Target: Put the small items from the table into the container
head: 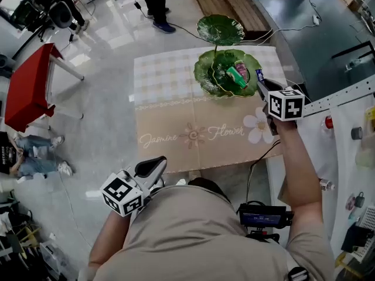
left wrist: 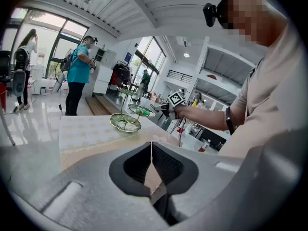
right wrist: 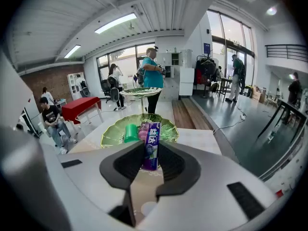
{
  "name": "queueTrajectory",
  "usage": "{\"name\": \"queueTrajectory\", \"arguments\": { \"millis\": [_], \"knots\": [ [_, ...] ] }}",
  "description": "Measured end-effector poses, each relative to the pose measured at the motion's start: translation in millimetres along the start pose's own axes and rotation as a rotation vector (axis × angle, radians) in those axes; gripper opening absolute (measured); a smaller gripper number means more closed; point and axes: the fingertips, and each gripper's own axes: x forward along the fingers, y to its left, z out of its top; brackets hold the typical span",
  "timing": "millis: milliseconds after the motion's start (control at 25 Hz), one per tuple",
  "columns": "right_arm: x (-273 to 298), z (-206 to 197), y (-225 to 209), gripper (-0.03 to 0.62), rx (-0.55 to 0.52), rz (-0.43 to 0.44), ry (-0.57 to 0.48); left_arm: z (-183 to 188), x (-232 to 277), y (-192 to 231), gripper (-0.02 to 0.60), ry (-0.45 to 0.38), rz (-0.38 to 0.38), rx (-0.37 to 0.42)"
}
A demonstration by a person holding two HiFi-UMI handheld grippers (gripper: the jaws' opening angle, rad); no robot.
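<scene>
A person's right gripper hangs at the 4 o'clock edge of a green leaf-shaped dish on the counter, its fingers clamped on an upright purple gum pack held by the rim. A green roll and a pink item lie side by side in the dish's lower leaf, below a smaller upper leaf. The left gripper sits off the counter's 7 o'clock corner, fingers closed together on nothing.
</scene>
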Motion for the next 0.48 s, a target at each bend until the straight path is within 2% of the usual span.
{"name": "queueTrajectory", "arguments": {
  "millis": [480],
  "knots": [
    [57,9,-14,0.101,-0.102,-0.064,0.152,-12,-37,21,0.011,-0.027,0.099,-0.056]
  ]
}}
